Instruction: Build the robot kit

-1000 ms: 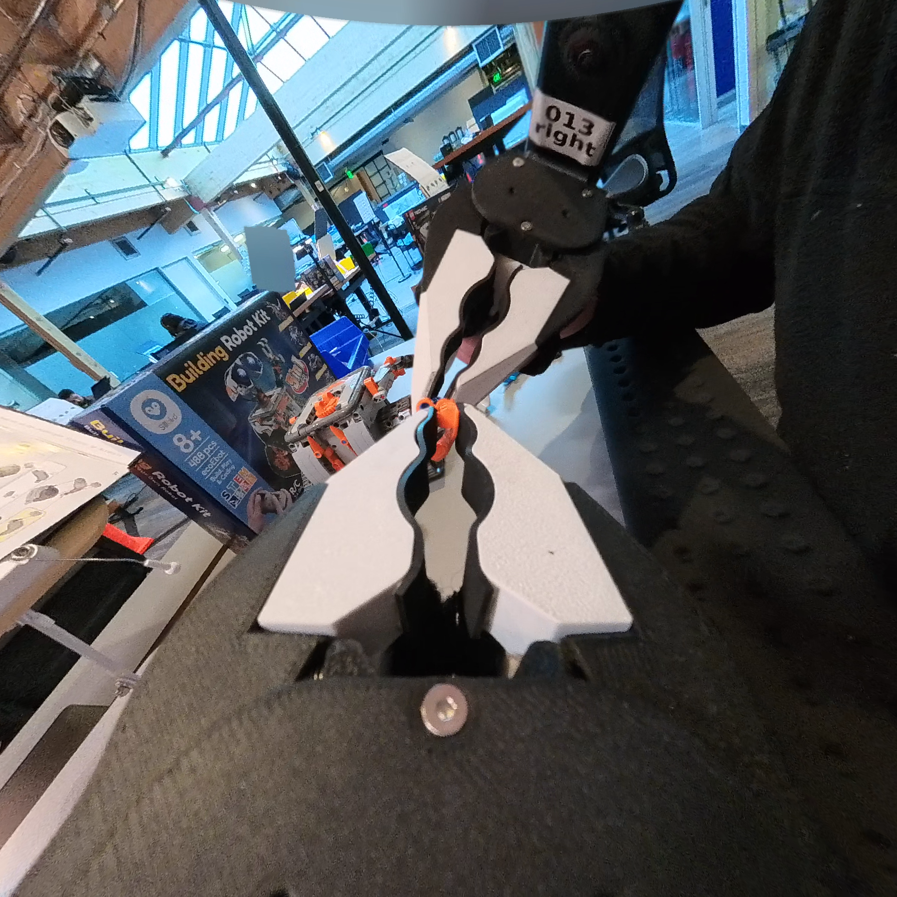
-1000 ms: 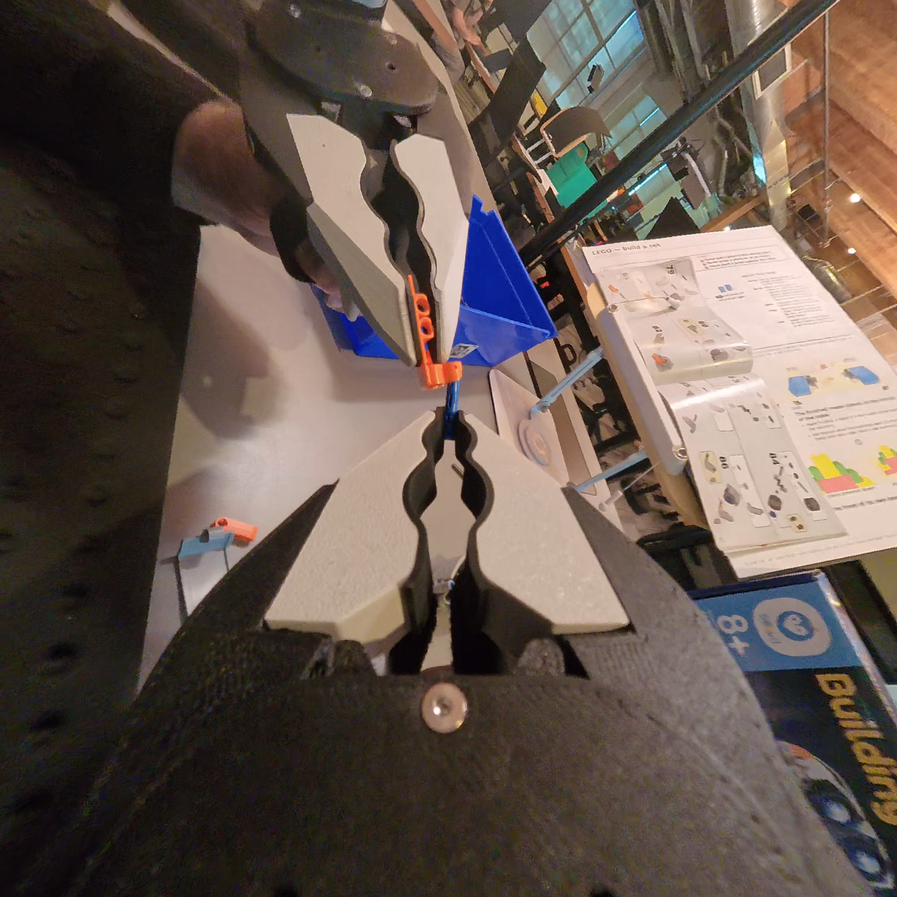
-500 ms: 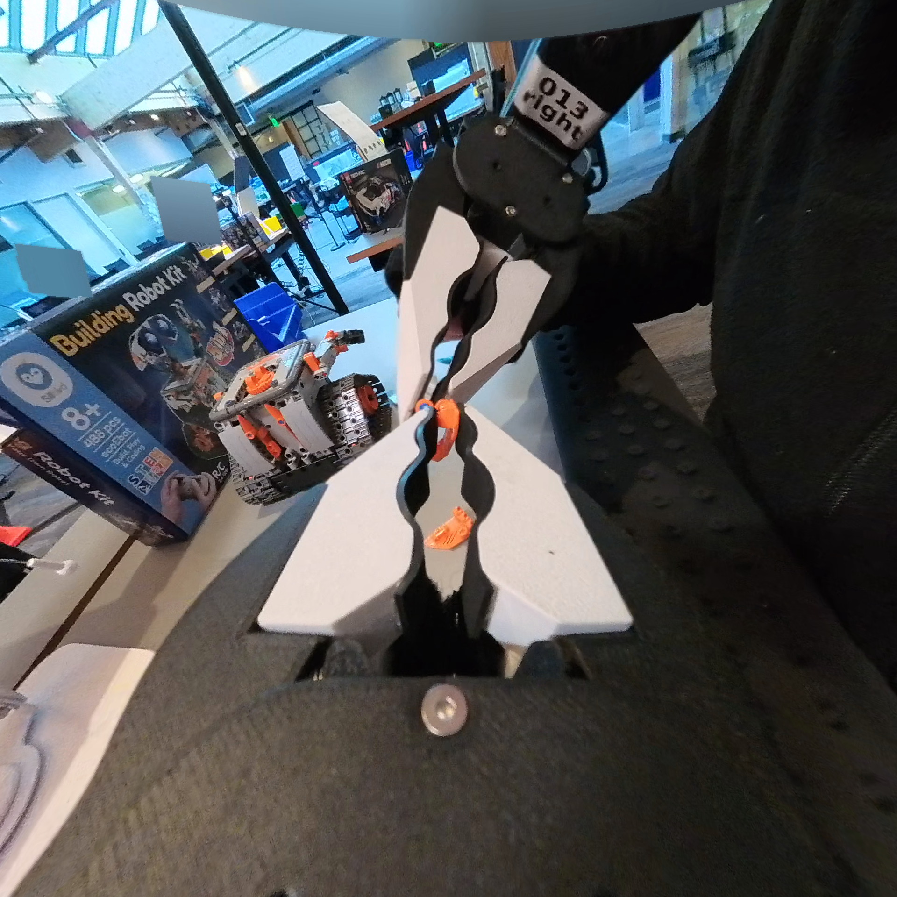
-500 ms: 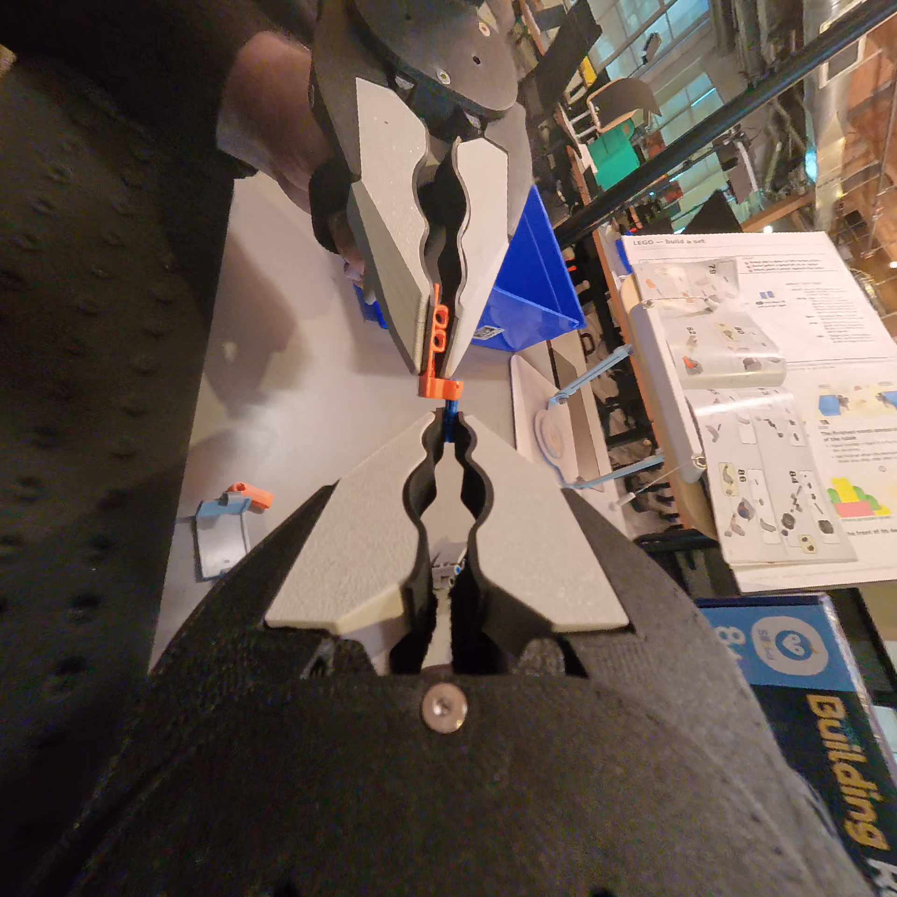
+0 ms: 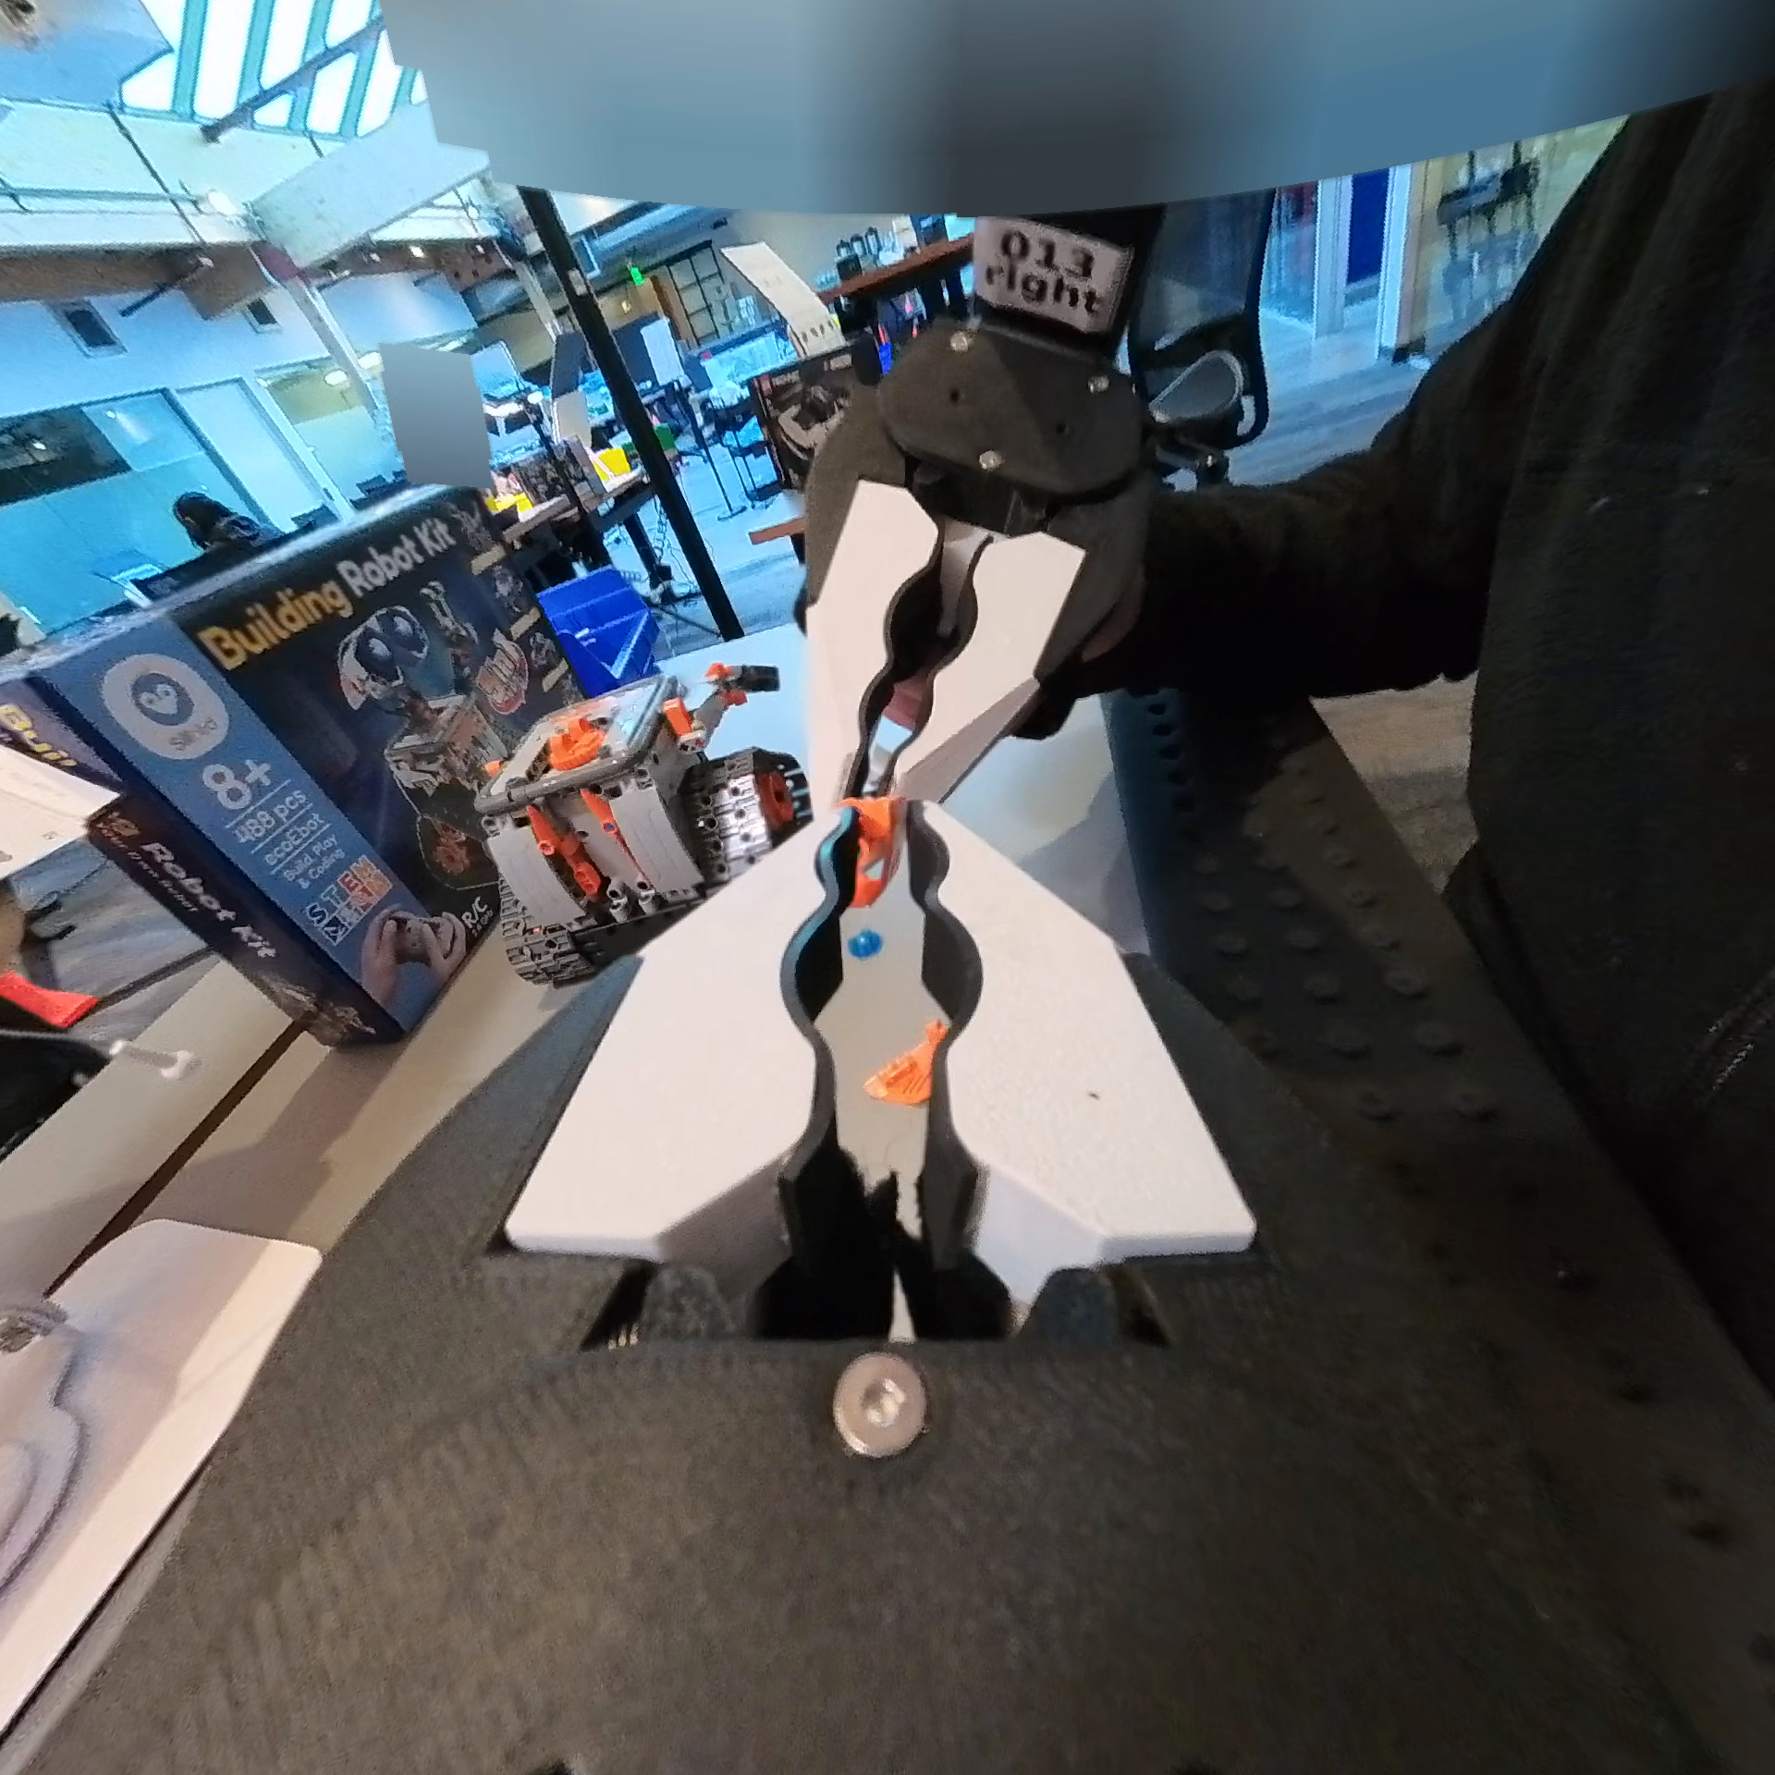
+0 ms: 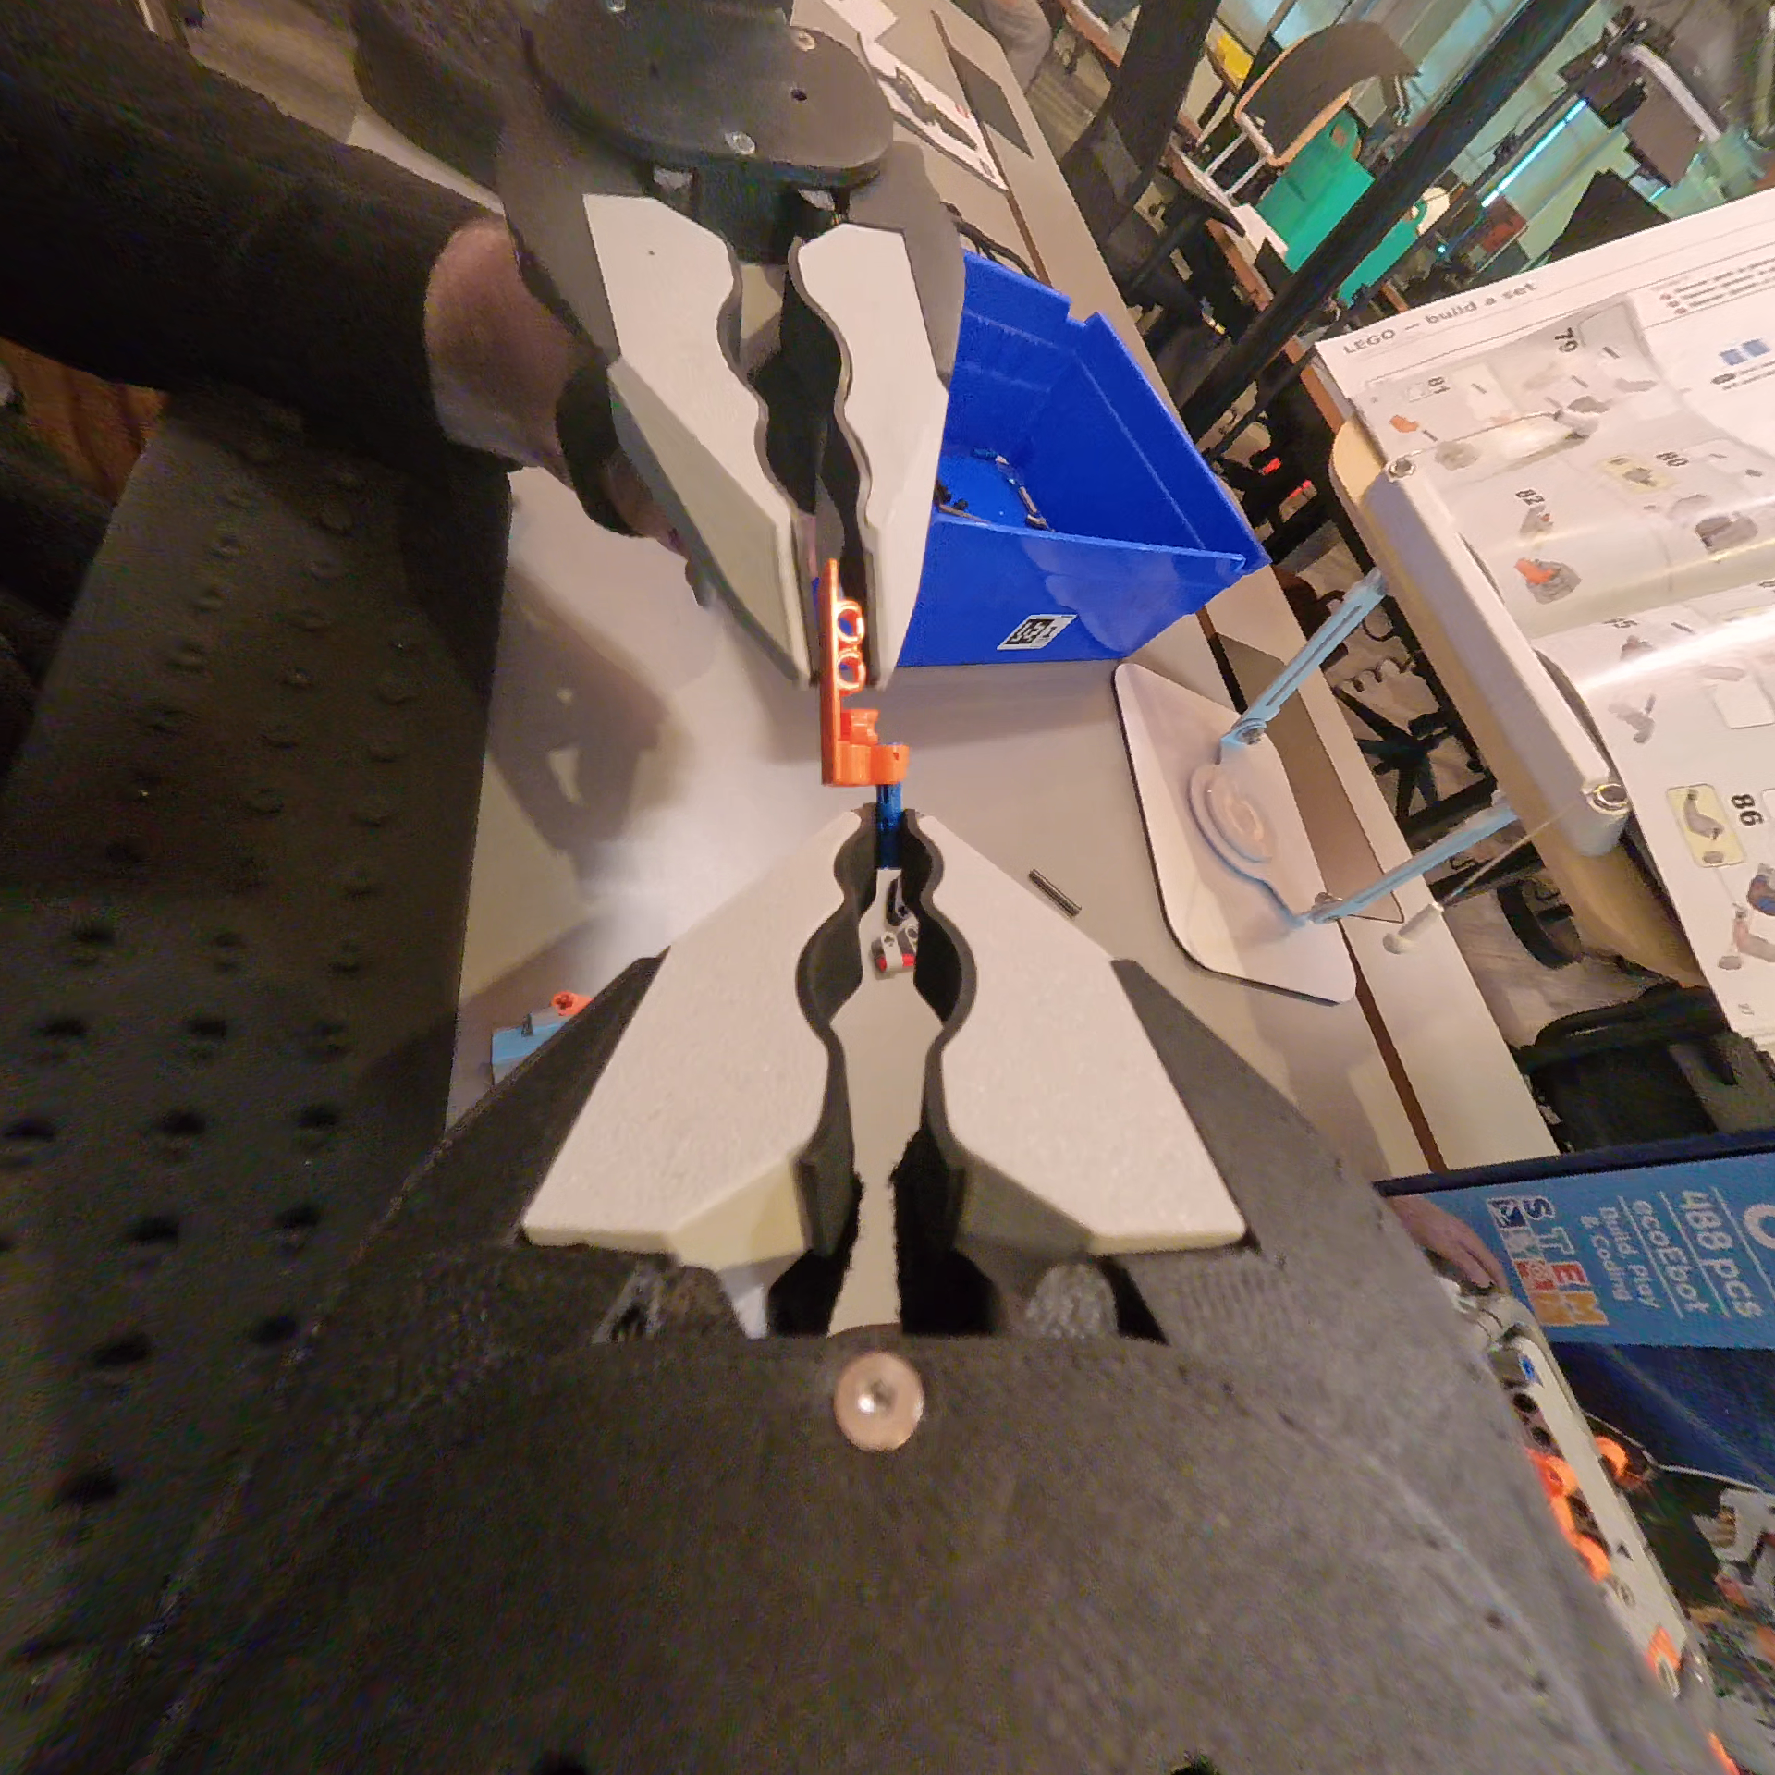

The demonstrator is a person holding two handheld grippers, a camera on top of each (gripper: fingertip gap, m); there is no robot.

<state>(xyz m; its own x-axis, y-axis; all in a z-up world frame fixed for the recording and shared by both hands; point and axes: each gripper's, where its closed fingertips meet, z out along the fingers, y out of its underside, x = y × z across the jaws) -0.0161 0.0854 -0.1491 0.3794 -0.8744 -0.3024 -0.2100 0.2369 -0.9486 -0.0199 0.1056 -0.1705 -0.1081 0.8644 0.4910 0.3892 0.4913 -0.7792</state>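
My left gripper (image 5: 869, 826) has two pale grey fingers (image 5: 692, 1076) with wavy black inner edges, set in a rough black body with one silver screw (image 5: 879, 1404) near the camera. My right gripper (image 6: 884, 816) is built the same, with its own screw (image 6: 877, 1404); seen from the far side, its round black plate carries small screws and a white label (image 5: 1049, 274). I wear black sleeves (image 5: 1498, 538).

Toy robot (image 5: 634, 816) on table (image 5: 250, 1133), kit box (image 5: 269, 730) at its left, bin (image 5: 600, 629) behind
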